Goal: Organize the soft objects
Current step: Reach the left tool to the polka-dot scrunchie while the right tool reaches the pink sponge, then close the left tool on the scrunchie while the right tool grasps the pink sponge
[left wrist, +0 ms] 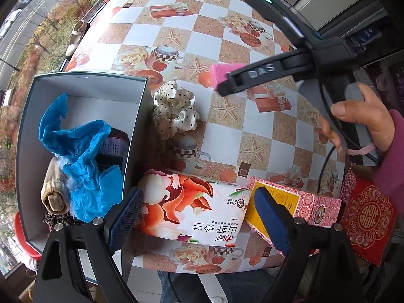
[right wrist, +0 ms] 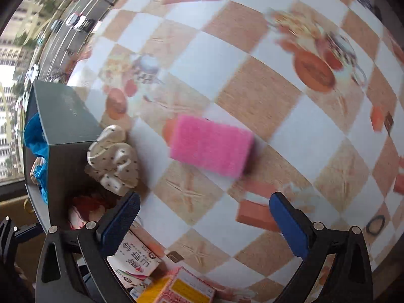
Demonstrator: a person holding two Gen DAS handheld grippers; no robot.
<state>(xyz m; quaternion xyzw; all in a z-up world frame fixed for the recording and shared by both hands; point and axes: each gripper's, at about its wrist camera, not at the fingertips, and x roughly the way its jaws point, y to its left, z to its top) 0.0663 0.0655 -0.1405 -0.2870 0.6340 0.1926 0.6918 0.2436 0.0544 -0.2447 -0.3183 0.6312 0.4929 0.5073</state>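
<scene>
Evidently the step in hand is the reach for the next loose item: the right gripper point(right wrist: 204, 221) has its blue-padded jaws spread wide and empty, aimed across the checked tablecloth point(right wrist: 275, 93) at the pink sponge point(right wrist: 210, 146), which lies flat on the cloth well ahead of the fingertips and apart from everything else. The right wrist view is motion-blurred, so I judge the tool to be travelling rather than settled. The next move would call for straddling the sponge with one pad on each long side, then closing gently, since foam squashes and can slip out sideways. The left gripper point(left wrist: 195, 217) is likewise parted and holds nothing; it hovers over a printed tissue pack point(left wrist: 194, 207) near the table's front edge, beside a pink patterned carton point(left wrist: 303, 202). A cream polka-dot scrunchie point(left wrist: 174, 109) rests against the outer wall of the open grey box point(left wrist: 137, 131), not yet put in. Inside that box lie a crumpled blue plastic glove point(left wrist: 83, 156), a beige sock point(left wrist: 54, 189), and some dark knitted fabric point(left wrist: 113, 149) partly buried beneath the blue.
</scene>
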